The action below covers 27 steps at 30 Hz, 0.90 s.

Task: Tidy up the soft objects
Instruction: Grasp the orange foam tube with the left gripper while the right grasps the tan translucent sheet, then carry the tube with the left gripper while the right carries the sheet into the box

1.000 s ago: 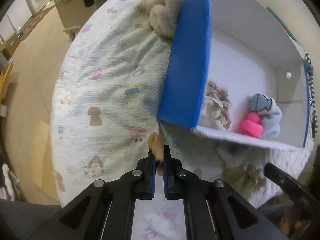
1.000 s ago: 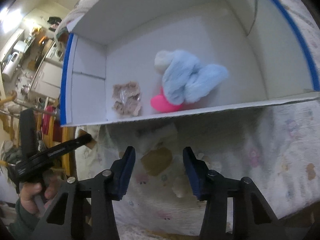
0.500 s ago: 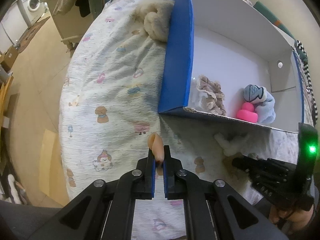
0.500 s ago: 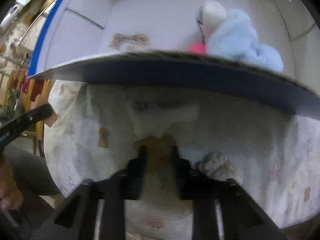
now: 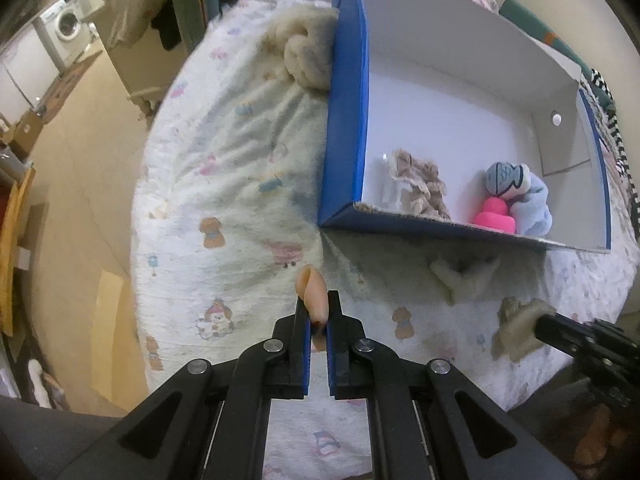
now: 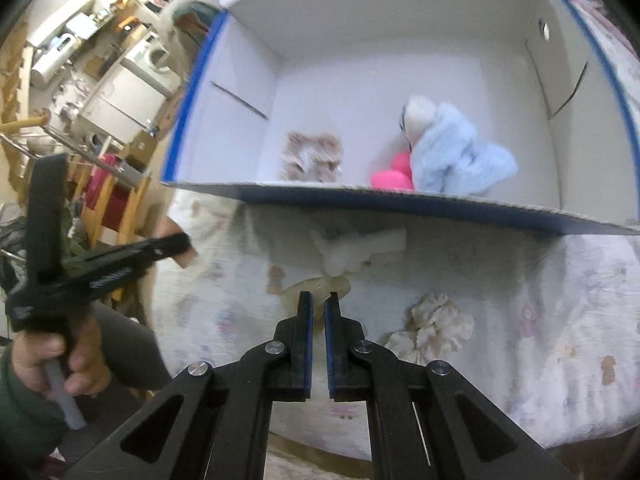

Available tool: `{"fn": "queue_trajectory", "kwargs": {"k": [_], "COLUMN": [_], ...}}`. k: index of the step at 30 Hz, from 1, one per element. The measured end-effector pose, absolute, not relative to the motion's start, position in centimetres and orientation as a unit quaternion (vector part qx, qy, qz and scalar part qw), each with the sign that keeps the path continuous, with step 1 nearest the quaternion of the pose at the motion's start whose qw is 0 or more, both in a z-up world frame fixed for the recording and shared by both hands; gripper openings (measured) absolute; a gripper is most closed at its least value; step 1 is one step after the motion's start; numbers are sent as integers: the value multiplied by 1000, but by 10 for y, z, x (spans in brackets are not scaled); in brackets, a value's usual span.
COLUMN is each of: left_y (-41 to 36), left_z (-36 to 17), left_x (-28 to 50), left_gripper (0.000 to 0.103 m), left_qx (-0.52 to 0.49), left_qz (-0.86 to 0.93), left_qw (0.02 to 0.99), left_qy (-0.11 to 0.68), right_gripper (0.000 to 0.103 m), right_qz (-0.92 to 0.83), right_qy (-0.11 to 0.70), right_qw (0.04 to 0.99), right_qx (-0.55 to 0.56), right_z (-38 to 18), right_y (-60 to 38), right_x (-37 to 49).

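Blue-and-white cardboard box [image 5: 346,128] sits on the printed quilt [image 5: 240,184], with a pale-blue plush [image 6: 460,158], a beige scrunchie [image 5: 422,188] and a pink toy [image 5: 495,216] inside by its near wall. Outside it, the right gripper [image 6: 318,305] is clenched on a tan soft piece [image 6: 316,288] just off the quilt. The left gripper [image 5: 318,302] pinches a peach-coloured soft item [image 5: 313,294] above the quilt.

Beige floor [image 5: 76,128], washing machine [image 5: 66,26], cluttered kitchen shelves [image 6: 80,40].
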<state>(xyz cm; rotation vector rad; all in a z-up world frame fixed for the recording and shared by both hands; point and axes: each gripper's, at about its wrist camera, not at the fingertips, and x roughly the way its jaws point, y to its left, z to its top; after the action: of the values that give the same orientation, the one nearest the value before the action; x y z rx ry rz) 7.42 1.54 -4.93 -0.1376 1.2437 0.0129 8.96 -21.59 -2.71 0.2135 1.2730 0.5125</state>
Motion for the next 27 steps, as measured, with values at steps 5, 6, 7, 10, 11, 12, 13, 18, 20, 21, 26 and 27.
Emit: {"fn": "queue_trajectory", "kwargs": {"k": [5,6,7,10,11,12,13,18,20,21,26,27], "left_y": [13,13,13,9,7,4,1,-14,-19,-21,-32,-34], "left_z": [-39,-36,-33,-19,-15,-9,-1,26,33,35,40,39], "left_x": [71,69,68,63,63,64,65,78,86,90,112,118], "left_gripper": [6,6,6,6,6,6,6,6,6,6,6,6], "left_qx": [-63,-65,-65,-62,-60,-57,-50,-25,-17,-14,-3,0], "left_qz": [11,11,11,7,4,1,-1,-10,-14,-16,-25,-27], "left_qw": [821,823,826,837,840,845,850,868,871,872,872,872], "left_qy": [567,564,560,544,539,532,524,496,491,489,489,490], "right_gripper": [7,7,7,7,7,7,7,7,7,7,7,7], "right_qz": [241,243,246,249,246,241,236,210,204,203,198,197], "right_qy": [565,558,552,524,513,500,486,450,436,432,422,422], "right_qw": [782,785,789,806,813,822,832,853,861,862,870,870], "right_qx": [108,110,112,119,121,124,131,159,164,168,165,163], "right_z": [-10,-5,-1,13,19,25,31,42,47,50,57,57], "right_y": [-223,-224,-224,-225,-226,-229,-233,-248,-254,-256,-259,-259], "right_x": [88,87,87,85,84,85,85,95,100,102,121,125]}}
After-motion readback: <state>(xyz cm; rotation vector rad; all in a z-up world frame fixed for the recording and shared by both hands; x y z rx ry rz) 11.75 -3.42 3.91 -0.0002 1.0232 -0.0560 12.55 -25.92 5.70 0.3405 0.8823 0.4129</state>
